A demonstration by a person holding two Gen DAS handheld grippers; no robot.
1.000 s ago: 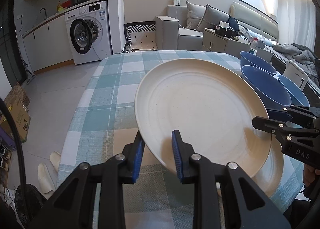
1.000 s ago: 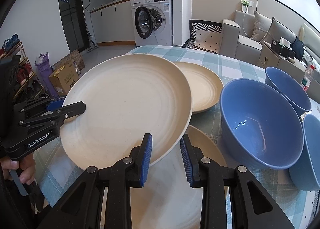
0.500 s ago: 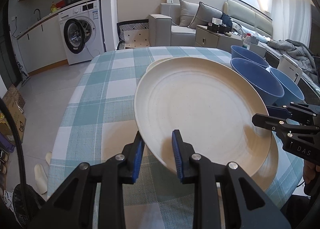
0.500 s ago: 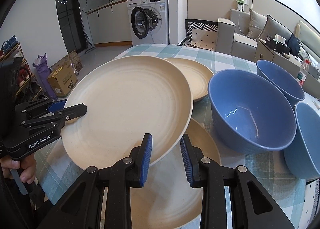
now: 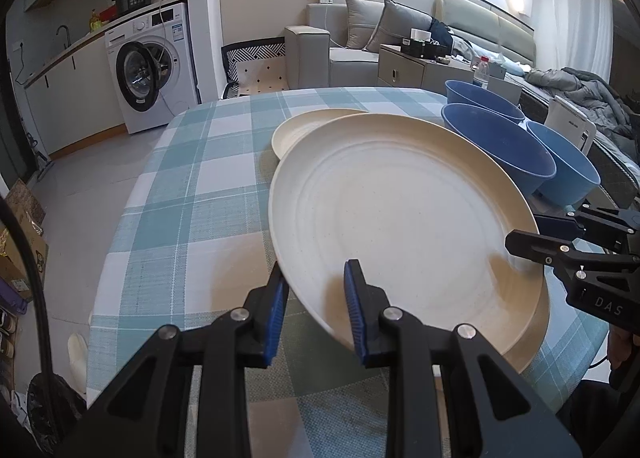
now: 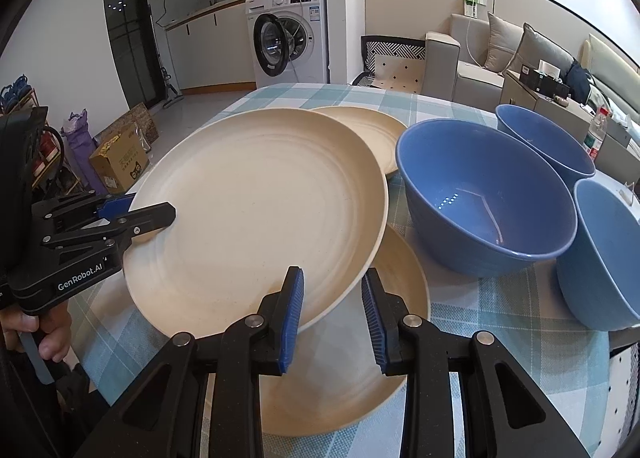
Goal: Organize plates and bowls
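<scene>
Two grippers carry one cream plate (image 6: 256, 214) tilted above a second cream plate (image 6: 360, 370) lying on the checked tablecloth (image 5: 192, 194). Left gripper (image 5: 316, 312) – jaws clamped on the raised plate's near rim; right gripper (image 6: 332, 316) – jaws clamped on the opposite rim. Beyond the raised plate lies a third cream plate (image 5: 304, 126); just beside it stand three blue bowls, the nearest (image 6: 488, 194) empty.

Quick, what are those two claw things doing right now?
Left gripper: closed on the rim of the raised cream plate.
Right gripper: closed on the same plate's opposite rim.
</scene>
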